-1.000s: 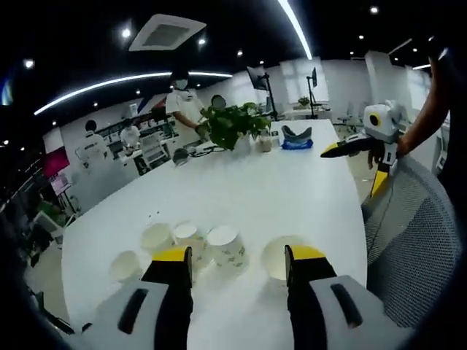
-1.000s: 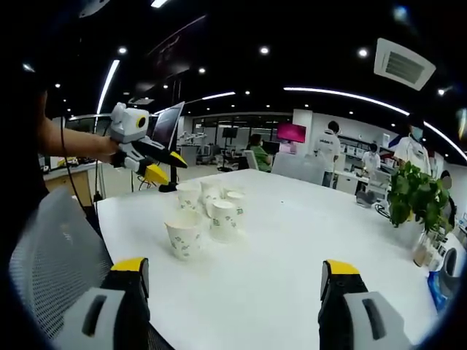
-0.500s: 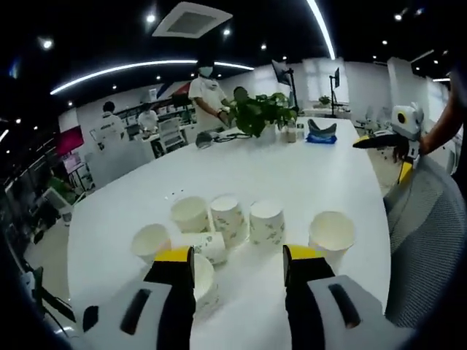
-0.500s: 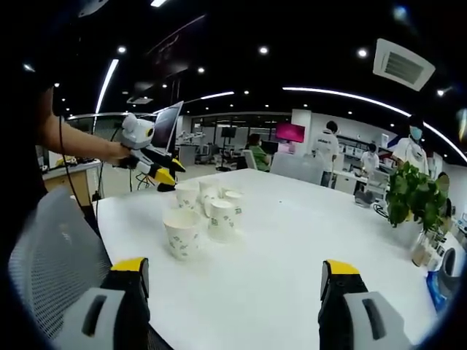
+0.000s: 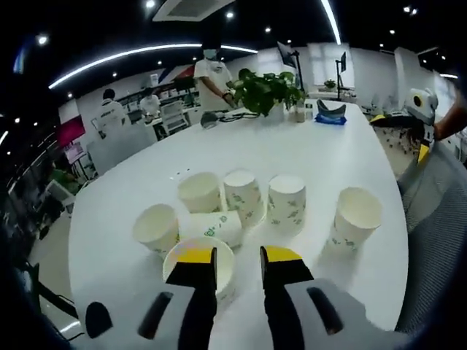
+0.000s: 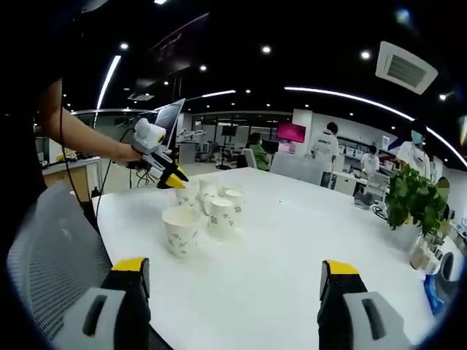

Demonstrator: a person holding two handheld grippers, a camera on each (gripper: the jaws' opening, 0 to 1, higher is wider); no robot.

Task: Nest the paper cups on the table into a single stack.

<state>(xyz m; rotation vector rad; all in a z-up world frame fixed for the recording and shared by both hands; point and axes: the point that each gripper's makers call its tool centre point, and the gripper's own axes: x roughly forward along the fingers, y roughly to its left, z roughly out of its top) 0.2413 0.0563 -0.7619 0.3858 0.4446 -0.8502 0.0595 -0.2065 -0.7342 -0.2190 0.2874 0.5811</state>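
Over the nearest cup (image 5: 201, 262), left gripper (image 5: 238, 257) jaws narrowed, seemingly unclamped; right gripper (image 6: 232, 275) spread.

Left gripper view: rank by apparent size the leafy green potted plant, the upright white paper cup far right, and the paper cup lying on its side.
1. Leafy green potted plant, though farthest away.
2. Upright white paper cup far right.
3. Paper cup lying on its side, partly hidden; its near-tie with the upright cup is unsure.

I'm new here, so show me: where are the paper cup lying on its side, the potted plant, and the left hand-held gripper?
Tipped paper cup (image 5: 213, 225), left gripper view, its printed side.
Potted plant (image 5: 264, 89), left gripper view, leaves.
Left hand-held gripper (image 5: 237, 257), left gripper view, between fingertips.
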